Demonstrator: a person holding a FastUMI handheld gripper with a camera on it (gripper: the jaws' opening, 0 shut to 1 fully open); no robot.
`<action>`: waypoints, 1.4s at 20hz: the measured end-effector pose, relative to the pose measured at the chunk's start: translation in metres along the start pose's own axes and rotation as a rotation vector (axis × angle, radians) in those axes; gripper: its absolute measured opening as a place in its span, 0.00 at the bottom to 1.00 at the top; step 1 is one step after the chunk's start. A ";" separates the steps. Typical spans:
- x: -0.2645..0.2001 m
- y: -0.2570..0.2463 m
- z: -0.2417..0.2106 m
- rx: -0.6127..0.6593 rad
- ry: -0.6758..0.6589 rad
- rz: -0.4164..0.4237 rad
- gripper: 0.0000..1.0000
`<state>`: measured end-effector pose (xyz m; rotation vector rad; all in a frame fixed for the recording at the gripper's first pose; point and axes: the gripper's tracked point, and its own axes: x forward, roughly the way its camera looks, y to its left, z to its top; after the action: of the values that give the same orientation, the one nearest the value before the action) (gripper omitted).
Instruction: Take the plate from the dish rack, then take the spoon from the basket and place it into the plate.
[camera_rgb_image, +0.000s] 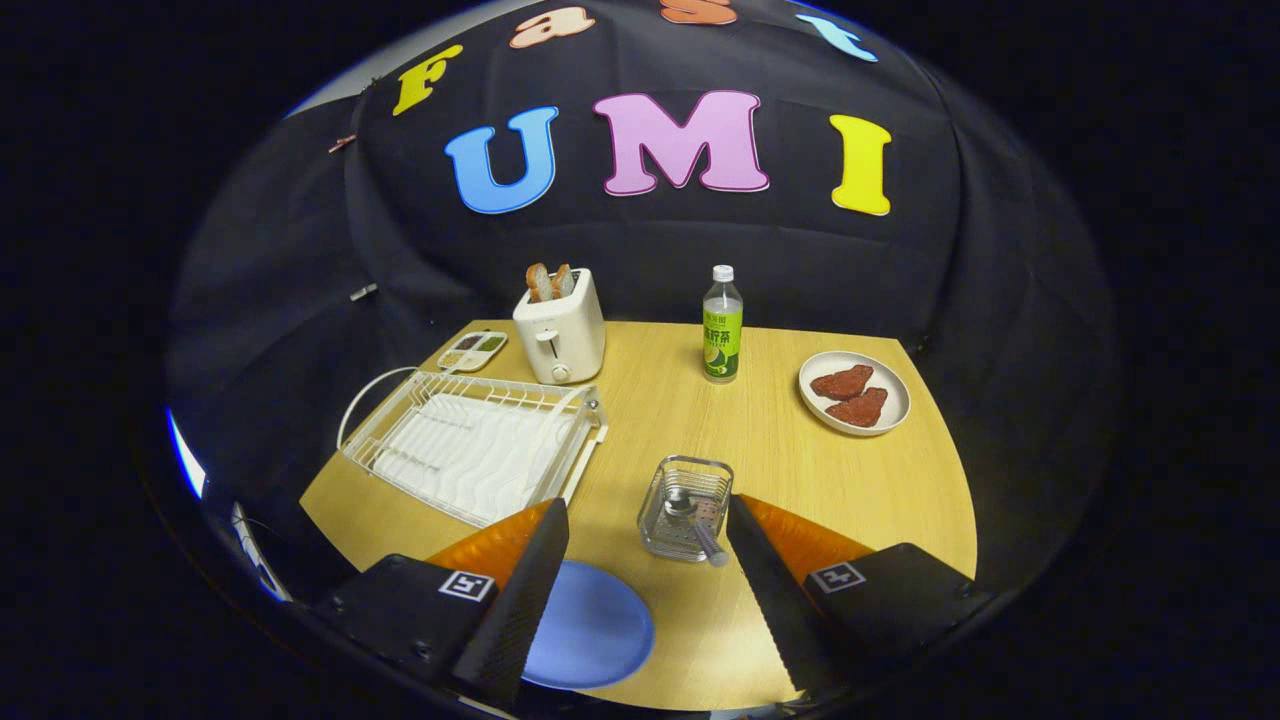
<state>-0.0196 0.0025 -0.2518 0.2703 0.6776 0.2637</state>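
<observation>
Reaching for the spoon looks like the step in hand. The blue plate already lies flat on the table, low between the fingers and partly under the left one, and the white wire dish rack beyond it stands bare.

The gripper hangs above the near side of the table with its fingers spread wide, holding nothing. Left finger and right finger are both dark with ridged inner faces.

The spoon sits in the small clear wire-rimmed basket, just ahead of the fingers and closer to the right one. Its metal handle leans out over the basket's near rim; the bowl end is down inside and hard to make out.

Judgement on doing it well:
- Centre the fingers on the exposed handle end, not the basket rim.
- Come in from the near side so the wire rim stays outside the grip.
- Close across the handle's narrow width; a thin metal handle may twist or slip against the ridges.
- Lift out along the handle's lean before carrying it back; the light basket could drag or tip.
- Set it down toward the plate's middle.

Toaster, green-labelled bottle and white plate of brown pieces stand well apart, at the far side.
</observation>
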 end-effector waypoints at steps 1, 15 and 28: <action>0.008 -0.007 -0.007 -0.014 0.033 -0.015 0.98; 0.060 -0.031 -0.071 -0.012 0.250 -0.063 0.16; -0.004 -0.029 -0.013 0.090 0.095 -0.103 0.12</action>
<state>-0.0265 -0.0234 -0.2691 0.3097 0.7960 0.1480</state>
